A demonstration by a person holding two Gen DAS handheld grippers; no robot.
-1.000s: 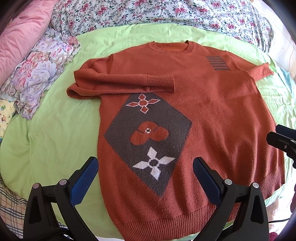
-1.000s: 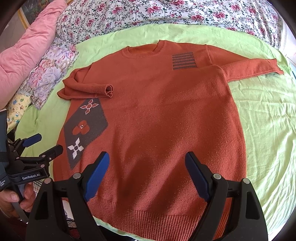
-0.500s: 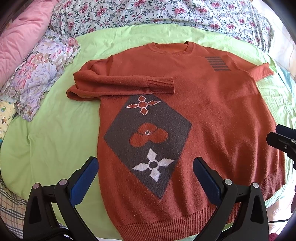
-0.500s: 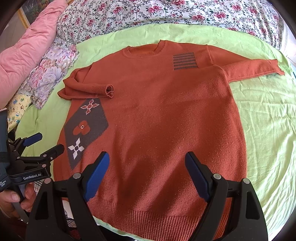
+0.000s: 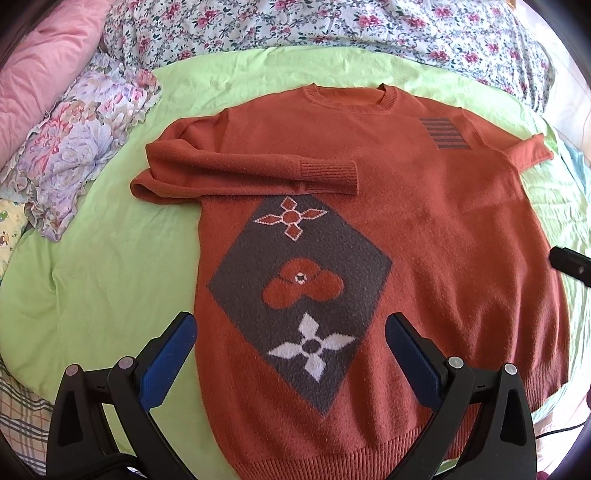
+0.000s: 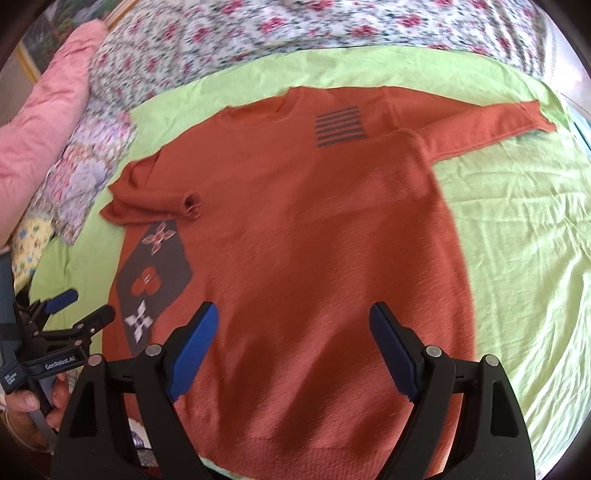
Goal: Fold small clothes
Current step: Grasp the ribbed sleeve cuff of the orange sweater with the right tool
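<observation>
Motion blur is seen only in the right wrist view, so the right claw [image 6: 291, 339], wide open and empty, is judged to have begun shifting toward the outstretched sleeve [image 6: 487, 125]. The left claw [image 5: 290, 347], equally spread and empty, hangs unchanged over the sweater [image 5: 424, 236], spread flat on the green bed sheet [image 5: 92, 280] with one sleeve [image 5: 251, 173] already folded across; floral bedding [image 5: 332, 26] lies beyond.

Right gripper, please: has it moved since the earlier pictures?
Yes, the right gripper has shifted rightward: the striped patch on the sweater now sits further left in its blurred view.
</observation>
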